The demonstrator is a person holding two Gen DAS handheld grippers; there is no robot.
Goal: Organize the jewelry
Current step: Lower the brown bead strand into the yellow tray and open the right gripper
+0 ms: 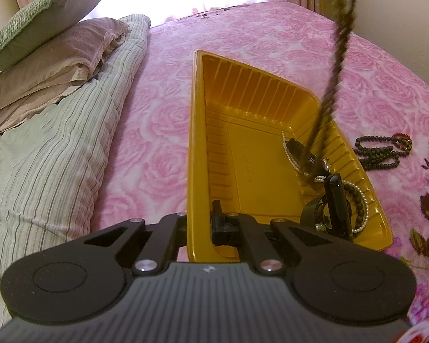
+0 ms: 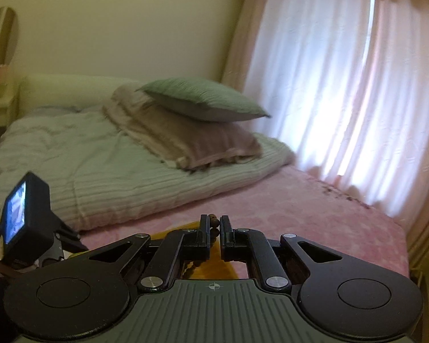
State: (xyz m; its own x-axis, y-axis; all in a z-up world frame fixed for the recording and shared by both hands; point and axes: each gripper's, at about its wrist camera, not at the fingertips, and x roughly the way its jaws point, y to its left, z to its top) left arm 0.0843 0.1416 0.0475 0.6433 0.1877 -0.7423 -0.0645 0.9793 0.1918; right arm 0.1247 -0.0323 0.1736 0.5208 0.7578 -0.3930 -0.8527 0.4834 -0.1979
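A yellow plastic tray (image 1: pixel 251 168) lies on the pink rose bedspread. My left gripper (image 1: pixel 201 218) is shut on the tray's near left wall, one finger inside and one outside. A long brown bead strand (image 1: pixel 337 65) hangs from above into the tray's right corner, onto a pearl necklace (image 1: pixel 364 203) and a black watch (image 1: pixel 336 200). In the right wrist view my right gripper (image 2: pixel 214 220) is shut on that brown bead strand (image 2: pixel 214 231), lifted above the tray's yellow corner (image 2: pixel 183 230). A black bead necklace (image 1: pixel 381 153) lies on the bedspread right of the tray.
A striped folded quilt (image 1: pixel 60 154) with two stacked pillows (image 1: pixel 57 45) fills the bed's left side. Bright curtains (image 2: pixel 343 85) hang beyond the bed. The left gripper's camera unit (image 2: pixel 24 217) shows at the lower left of the right wrist view.
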